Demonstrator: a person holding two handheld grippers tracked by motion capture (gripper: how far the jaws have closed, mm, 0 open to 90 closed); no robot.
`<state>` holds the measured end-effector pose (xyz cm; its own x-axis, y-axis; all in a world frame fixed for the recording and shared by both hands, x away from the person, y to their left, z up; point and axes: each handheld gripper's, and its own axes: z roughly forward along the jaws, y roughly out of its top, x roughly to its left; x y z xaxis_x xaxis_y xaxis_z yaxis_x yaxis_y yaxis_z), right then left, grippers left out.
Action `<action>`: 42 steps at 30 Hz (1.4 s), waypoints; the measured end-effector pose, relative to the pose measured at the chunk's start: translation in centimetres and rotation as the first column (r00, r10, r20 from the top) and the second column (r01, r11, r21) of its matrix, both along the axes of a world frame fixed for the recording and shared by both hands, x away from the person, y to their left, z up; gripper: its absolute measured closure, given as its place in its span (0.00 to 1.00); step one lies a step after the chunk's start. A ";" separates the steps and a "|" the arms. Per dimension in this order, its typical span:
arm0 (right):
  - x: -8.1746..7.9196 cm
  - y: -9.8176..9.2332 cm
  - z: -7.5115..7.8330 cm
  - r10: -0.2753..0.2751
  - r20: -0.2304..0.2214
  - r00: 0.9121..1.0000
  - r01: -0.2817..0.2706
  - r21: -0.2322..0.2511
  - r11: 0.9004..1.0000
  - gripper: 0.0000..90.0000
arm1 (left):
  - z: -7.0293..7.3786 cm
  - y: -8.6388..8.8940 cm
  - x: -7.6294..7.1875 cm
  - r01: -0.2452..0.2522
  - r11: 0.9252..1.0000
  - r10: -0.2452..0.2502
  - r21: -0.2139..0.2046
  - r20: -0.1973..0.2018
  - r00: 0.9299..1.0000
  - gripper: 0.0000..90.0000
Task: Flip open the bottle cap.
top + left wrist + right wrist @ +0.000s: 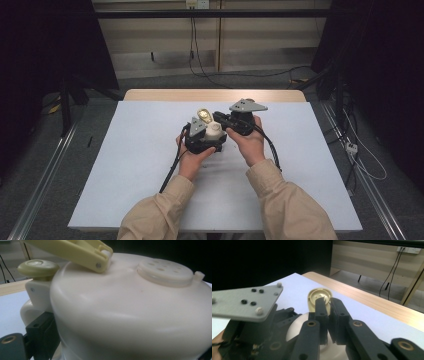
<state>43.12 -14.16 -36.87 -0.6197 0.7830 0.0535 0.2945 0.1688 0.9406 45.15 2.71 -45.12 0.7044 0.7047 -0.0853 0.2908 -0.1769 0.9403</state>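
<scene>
Fingertips (322,312) of the right gripper (226,121) sit nearly closed, pinching the pale yellow handle (203,115); the left gripper (202,142) clamps the cream container (213,131) to steady it, I'd say, mid-table on the white sheet (140,150). Beyond, the wooden far edge (215,95), cables on the floor.

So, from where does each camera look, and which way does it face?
High view: above the person's side, facing forward and down on the table; the left hand and right hand show.
Left gripper view: rides the left gripper, close against the cream container; one black jaw shows.
Right gripper view: rides the right gripper, facing the wooden table edge; its jaws show.
Shared: all three show the yellow lid.
</scene>
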 end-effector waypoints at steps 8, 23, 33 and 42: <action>-1.1 -1.0 -0.1 0.002 0.009 1.000 -0.002 0.009 1.000 0.76 | -0.4 0.1 -0.1 0.020 0.998 -0.019 0.067 -0.020 1.000 0.03; -2.3 -2.2 -0.7 -0.014 -0.024 1.000 0.014 0.003 1.000 0.34 | 0.4 1.9 -1.0 0.052 0.996 -0.047 0.075 -0.057 0.997 0.05; -3.2 -3.3 -1.4 -0.050 -0.041 0.998 0.050 -0.001 0.999 0.21 | 0.8 3.1 -1.8 0.066 0.996 -0.061 0.066 -0.075 0.995 0.06; -3.9 -4.4 -1.4 -0.071 -0.036 0.997 0.071 -0.002 0.998 0.18 | 1.2 4.1 -2.4 0.084 0.994 -0.078 0.069 -0.080 0.994 0.07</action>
